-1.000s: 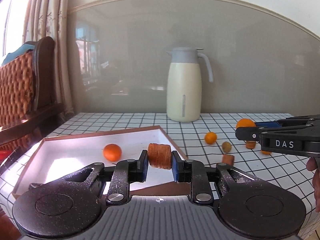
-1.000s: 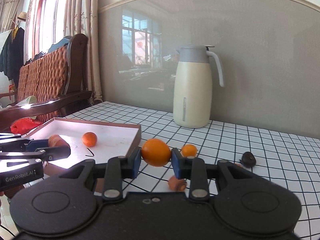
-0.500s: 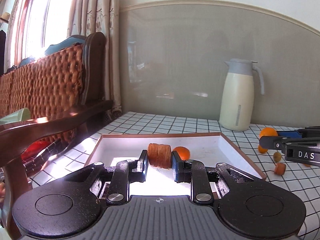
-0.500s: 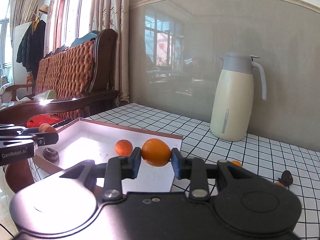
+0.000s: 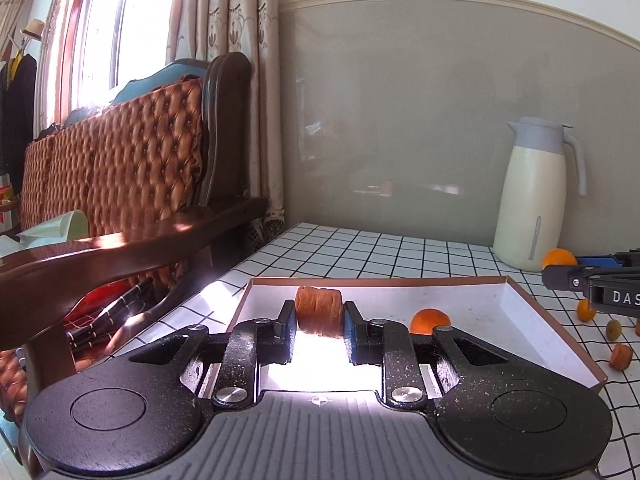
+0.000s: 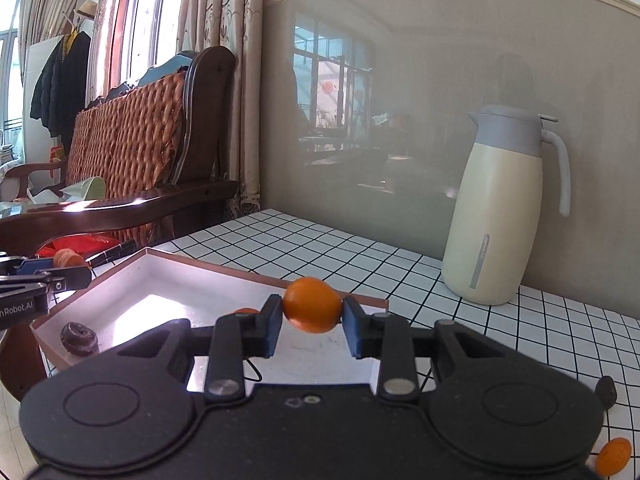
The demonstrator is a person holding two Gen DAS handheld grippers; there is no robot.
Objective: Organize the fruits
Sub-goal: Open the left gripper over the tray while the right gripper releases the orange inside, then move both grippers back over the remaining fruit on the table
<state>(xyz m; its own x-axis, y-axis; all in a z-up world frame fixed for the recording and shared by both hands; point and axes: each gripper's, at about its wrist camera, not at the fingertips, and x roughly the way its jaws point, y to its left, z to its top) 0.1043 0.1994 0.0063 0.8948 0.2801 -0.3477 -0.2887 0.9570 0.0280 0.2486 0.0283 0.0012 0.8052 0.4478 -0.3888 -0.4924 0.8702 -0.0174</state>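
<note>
A cream jug (image 6: 500,216) with a grey lid and handle stands upright at the right of the frame, on the grid-patterned worktop (image 6: 320,248) close to the grey wall panel (image 6: 400,100). At left sits a dark wooden chair (image 5: 152,208) with a tufted orange-brown back — patterned curtains (image 5: 224,20) hang behind it beside a bright window (image 5: 100,32). Upper left in the right wrist view, dark coats (image 6: 60,80) hang under a straw hat (image 6: 86,10).

Premises: a lived-in home room. Evidence: dark wooden armchair with tufted orange-brown cushion (image 5: 120,152), beige embroidered curtains (image 5: 224,20) at a sunlit window, coats hung on a rack (image 6: 60,80), cream thermos jug (image 6: 500,216) on a grid-patterned desk (image 6: 360,256).
</note>
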